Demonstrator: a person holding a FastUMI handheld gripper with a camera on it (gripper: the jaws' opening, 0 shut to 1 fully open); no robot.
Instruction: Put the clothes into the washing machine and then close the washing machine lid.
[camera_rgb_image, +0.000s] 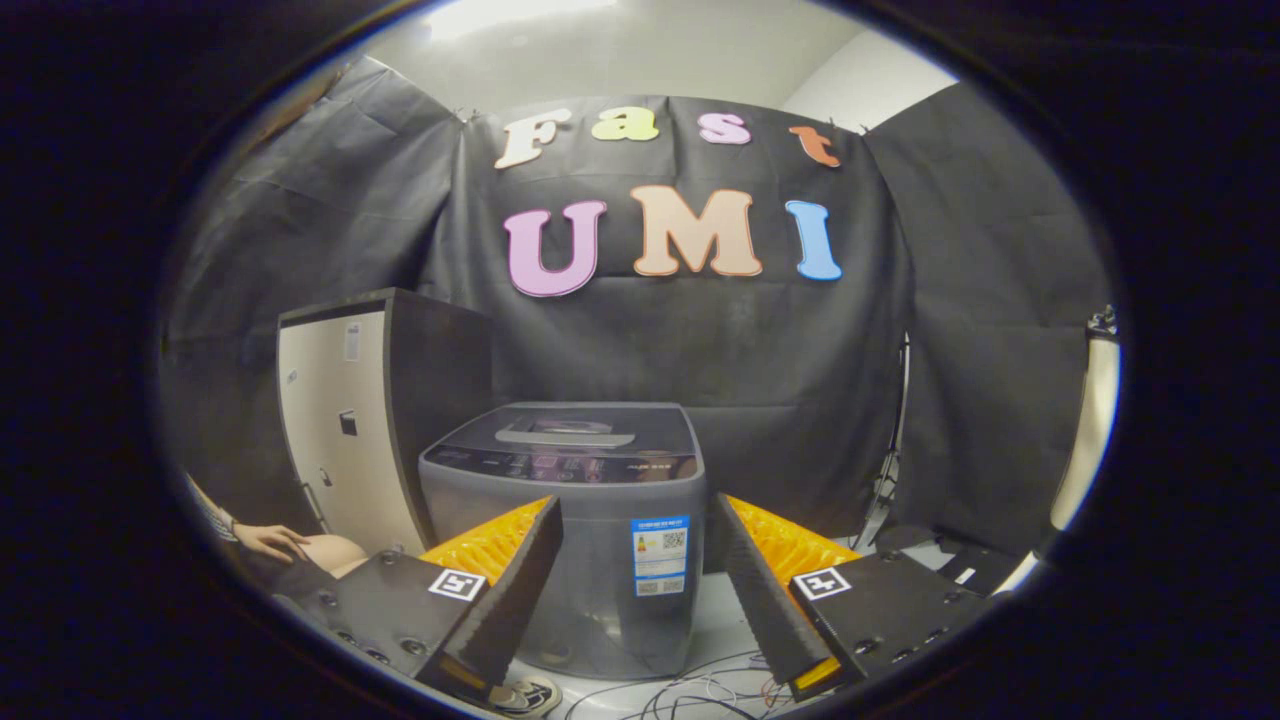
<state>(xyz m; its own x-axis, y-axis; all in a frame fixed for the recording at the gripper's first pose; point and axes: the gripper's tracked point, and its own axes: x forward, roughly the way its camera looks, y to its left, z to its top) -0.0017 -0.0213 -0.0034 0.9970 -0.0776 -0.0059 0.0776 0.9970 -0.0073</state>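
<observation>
Black cloth wall (780, 340) behind everything. Tall cabinet (345, 420) w/ pale door stands left, close beside the grey washing machine (600, 520), lid (570, 430) down flat. Washer sits dead ahead, between the fingers and just beyond. Gripper (640, 585) spread wide, holding nothing. Person's hand (268, 541) low left. Cables (690, 695) on floor.

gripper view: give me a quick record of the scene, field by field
washing machine: grey top-loader, upright, just ahead of the fingers
lid: down, shut
hand-held gripper: open, fingers spread, holding nothing, machine's front seen between them
cabinet: tall, left of the machine, door shut
person's hand: low, beside the cabinet
cables: loose on the floor in front of the machine
clothes: cannot tell where
</observation>
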